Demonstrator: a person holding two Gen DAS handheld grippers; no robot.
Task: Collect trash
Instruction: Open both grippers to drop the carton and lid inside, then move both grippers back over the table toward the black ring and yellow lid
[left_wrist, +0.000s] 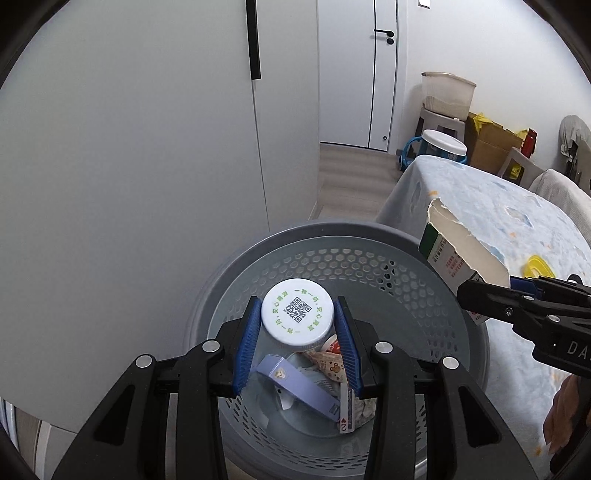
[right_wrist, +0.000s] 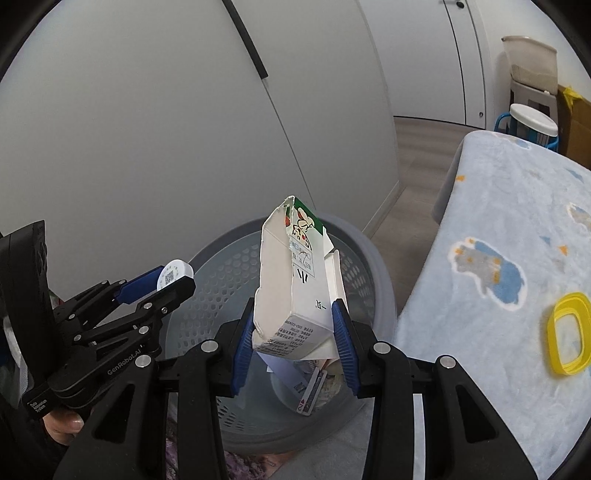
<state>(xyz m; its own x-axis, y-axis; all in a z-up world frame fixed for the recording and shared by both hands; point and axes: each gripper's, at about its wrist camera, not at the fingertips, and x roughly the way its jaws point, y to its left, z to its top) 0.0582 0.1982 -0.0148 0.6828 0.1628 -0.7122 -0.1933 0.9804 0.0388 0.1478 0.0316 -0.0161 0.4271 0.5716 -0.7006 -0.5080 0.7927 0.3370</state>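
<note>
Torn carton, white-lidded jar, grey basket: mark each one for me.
torn carton (right_wrist: 291, 295): right wrist view, on its white side panel.
white-lidded jar (left_wrist: 297, 314): left wrist view, centre of the lid.
grey basket (left_wrist: 369, 240): left wrist view, on the far rim.

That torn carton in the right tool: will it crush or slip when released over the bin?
The torn carton looks empty and light, so it probably drops easily. Its ripped-open top suggests weak walls that may dent. It hangs above the grey basket, so it likely lands inside.
</note>
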